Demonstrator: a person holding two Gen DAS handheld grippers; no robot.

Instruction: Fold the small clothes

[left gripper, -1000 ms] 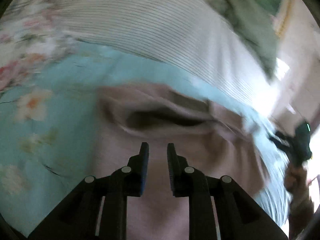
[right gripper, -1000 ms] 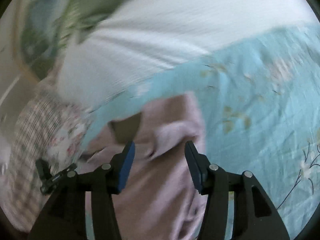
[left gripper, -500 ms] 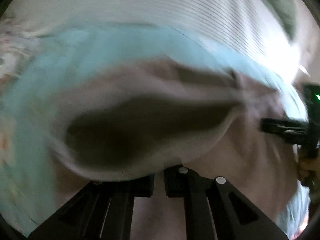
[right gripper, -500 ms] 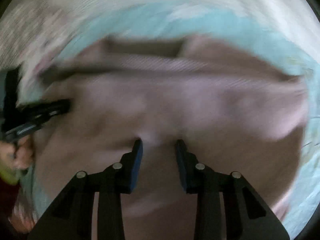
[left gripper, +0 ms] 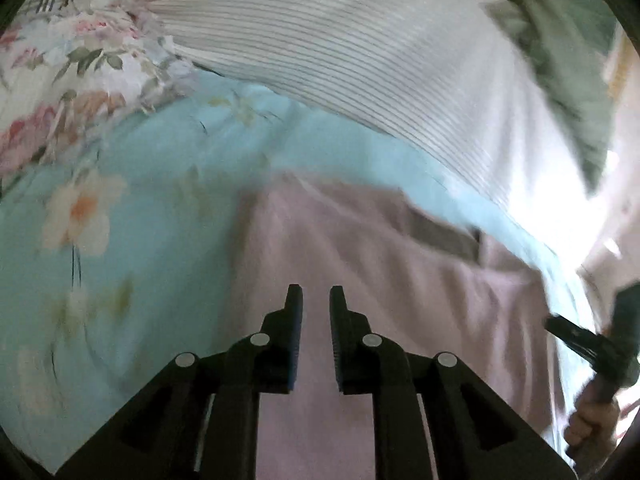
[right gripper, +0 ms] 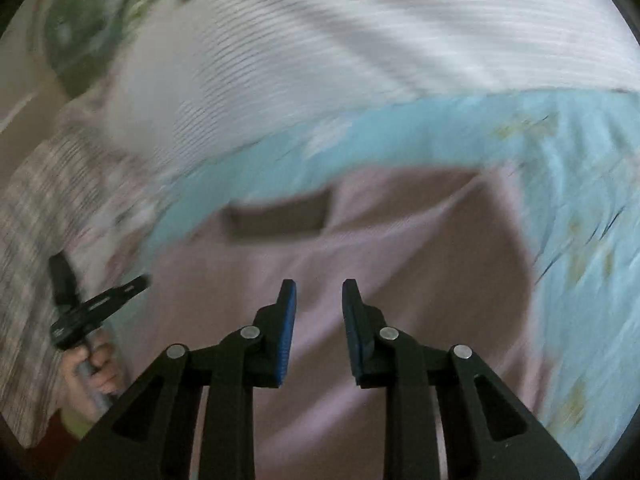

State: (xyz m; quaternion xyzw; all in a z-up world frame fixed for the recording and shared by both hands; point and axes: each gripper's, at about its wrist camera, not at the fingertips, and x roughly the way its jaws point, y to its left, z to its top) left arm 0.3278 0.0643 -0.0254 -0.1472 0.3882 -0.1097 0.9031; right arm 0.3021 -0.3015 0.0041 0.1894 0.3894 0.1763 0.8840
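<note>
Pink garment point(left gripper: 400, 300) lies flat on bed's aqua sheet point(left gripper: 160, 208), directly ahead under both tools. My left tool point(left gripper: 316, 300) narrow, opening, empty; right tool point(right gripper: 318, 294) narrow, closing, empty.

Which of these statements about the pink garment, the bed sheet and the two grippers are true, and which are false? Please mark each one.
1. The pink garment lies on a light blue floral sheet. True.
2. The left gripper clamps a fold of the garment. False: nothing sits between its pads; the jaws are opening.
3. A white striped cloth lies beyond the sheet. True.
4. The right gripper holds a green sock. False: it is empty, jaws closing above the pink cloth.
</note>
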